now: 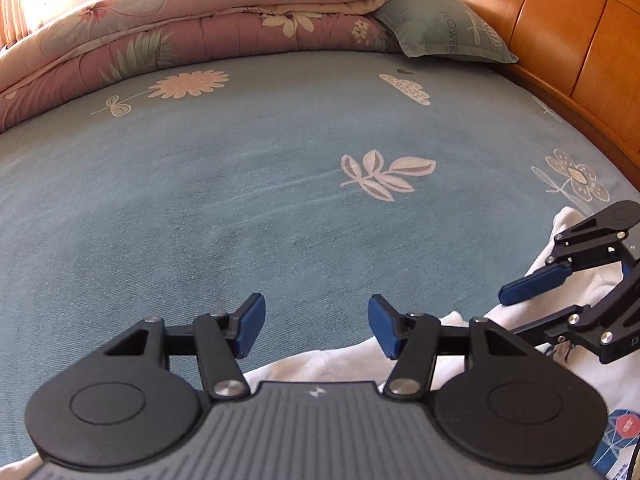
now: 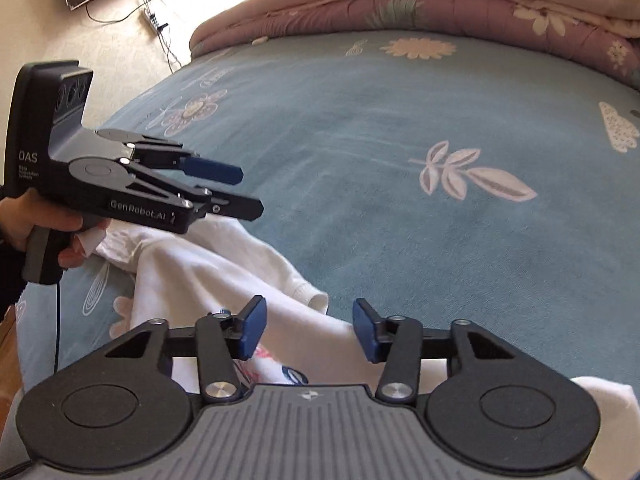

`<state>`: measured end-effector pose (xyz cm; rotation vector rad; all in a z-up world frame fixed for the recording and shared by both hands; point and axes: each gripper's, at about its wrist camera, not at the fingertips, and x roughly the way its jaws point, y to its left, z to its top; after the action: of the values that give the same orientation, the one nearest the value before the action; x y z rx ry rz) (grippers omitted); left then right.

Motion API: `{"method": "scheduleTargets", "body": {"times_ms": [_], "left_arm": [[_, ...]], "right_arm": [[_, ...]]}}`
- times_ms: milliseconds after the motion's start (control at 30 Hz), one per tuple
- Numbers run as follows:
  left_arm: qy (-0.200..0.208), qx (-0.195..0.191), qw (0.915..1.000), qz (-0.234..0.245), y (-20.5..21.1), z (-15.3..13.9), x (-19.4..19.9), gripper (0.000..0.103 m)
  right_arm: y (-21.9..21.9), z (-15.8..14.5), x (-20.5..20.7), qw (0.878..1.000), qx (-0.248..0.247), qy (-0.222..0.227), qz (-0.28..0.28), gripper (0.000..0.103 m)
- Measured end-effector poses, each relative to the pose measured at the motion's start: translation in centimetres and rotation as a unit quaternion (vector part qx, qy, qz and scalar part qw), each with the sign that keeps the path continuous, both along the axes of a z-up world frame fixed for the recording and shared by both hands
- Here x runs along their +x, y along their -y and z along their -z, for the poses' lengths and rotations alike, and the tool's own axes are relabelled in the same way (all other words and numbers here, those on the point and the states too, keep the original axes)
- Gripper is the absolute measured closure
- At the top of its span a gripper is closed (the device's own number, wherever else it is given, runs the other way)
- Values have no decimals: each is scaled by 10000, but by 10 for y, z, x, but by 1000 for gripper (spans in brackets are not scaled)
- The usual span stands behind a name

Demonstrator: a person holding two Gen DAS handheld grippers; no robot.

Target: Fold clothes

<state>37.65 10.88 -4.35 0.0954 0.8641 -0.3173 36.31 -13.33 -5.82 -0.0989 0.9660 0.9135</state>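
Both grippers, left gripper and right gripper, gape empty over my white garment. Only the right wrist view shows the hand; only the left shows the headboard.

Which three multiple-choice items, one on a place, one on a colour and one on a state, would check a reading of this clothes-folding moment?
1. Where does the white garment lie?
A. on the folded quilt
B. on the blue bedsheet, at its near edge
C. on the floor

2. What colour are the gripper pads?
A. red
B. blue
C. white

3. How does the left gripper stand?
A. open, holding nothing
B. shut on the garment
C. shut on the pillow

Key: 1 B, the garment is crumpled on the bedsheet below both grippers; 2 B, blue pads show in both views; 3 A, only sheet and cloth lie behind its parted pads.
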Motion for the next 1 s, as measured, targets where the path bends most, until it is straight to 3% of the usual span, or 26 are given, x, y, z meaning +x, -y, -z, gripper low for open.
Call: {"method": "scheduleTargets", "body": {"times_ms": [133,267,333,467,533,600,767,1000], "left_arm": [[90,116,9996,252,1,3,-4,46],[166,338,9955,867,21,4,-4,47],[230,531,9894,1333,35,3,-6,47],[179,799,9690,2331,60,7,-10,49],[14,847,9633,2546,63,11,-6,58],[-150,895,9569,2759,67,16,-2,58],[-479,736,9552,2827,61,24,8,59],[-623,349,9476,3113,47,31,20,57]], "right_arm": [[15,11,-26,9996,137,-203,-137,59],[21,21,-48,9997,171,-166,-66,58],[23,22,-57,9998,203,-39,16,58],[25,23,-66,9995,277,117,126,57],[25,24,-64,9992,345,116,159,57],[28,26,-61,9988,442,46,196,57],[30,27,-61,9987,507,61,80,56],[29,26,-58,9985,478,59,-240,53]]}}
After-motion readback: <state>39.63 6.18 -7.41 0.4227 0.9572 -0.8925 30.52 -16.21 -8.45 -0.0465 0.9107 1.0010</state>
